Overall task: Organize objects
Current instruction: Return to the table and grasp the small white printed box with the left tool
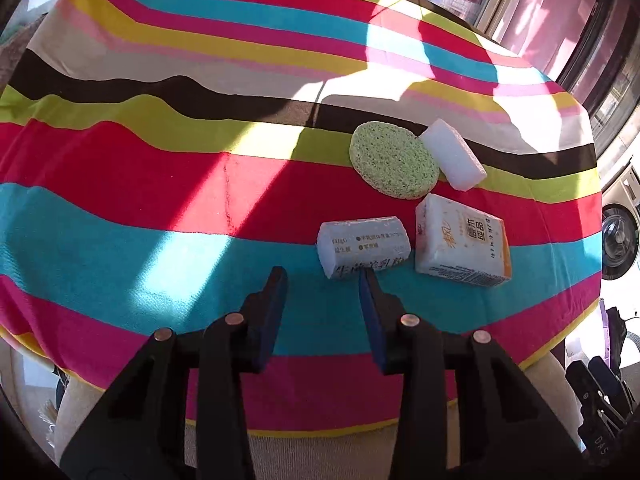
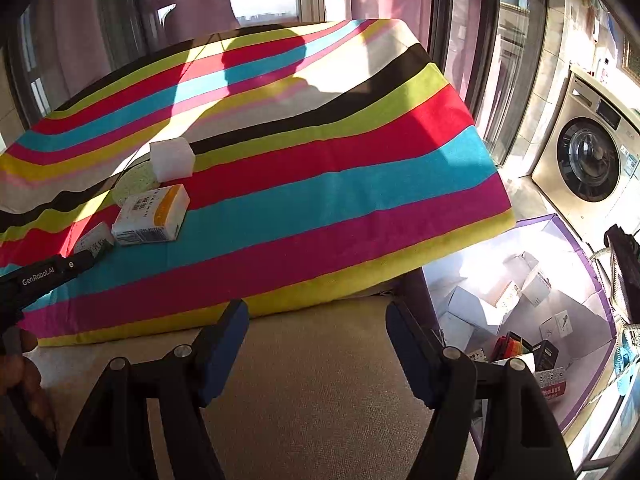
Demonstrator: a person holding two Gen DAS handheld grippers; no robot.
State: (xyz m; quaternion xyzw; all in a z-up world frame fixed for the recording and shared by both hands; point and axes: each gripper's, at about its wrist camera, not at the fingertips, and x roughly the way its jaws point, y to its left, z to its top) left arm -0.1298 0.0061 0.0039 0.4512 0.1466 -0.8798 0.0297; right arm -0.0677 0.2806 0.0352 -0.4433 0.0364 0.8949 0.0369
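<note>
Four objects lie grouped on the striped cloth [image 1: 160,200]: a round green sponge [image 1: 394,159], a white foam block [image 1: 453,154], a tissue pack with orange print [image 1: 460,242] and a small wrapped soap bar [image 1: 364,246]. My left gripper [image 1: 324,276] is open and empty, its right fingertip just short of the soap bar. My right gripper [image 2: 316,312] is open and empty, low by the cloth's front edge, far from the objects. The right wrist view shows the tissue pack [image 2: 154,214], foam block [image 2: 173,159], sponge [image 2: 136,184], soap bar [image 2: 94,240] and left gripper [image 2: 48,272].
The cloth [image 2: 320,184] covers a table over a beige seat [image 2: 320,380]. A purple-edged box of small cartons [image 2: 520,300] stands on the floor at right. A washing machine [image 2: 588,152] stands beyond it. Windows and curtains run behind the table.
</note>
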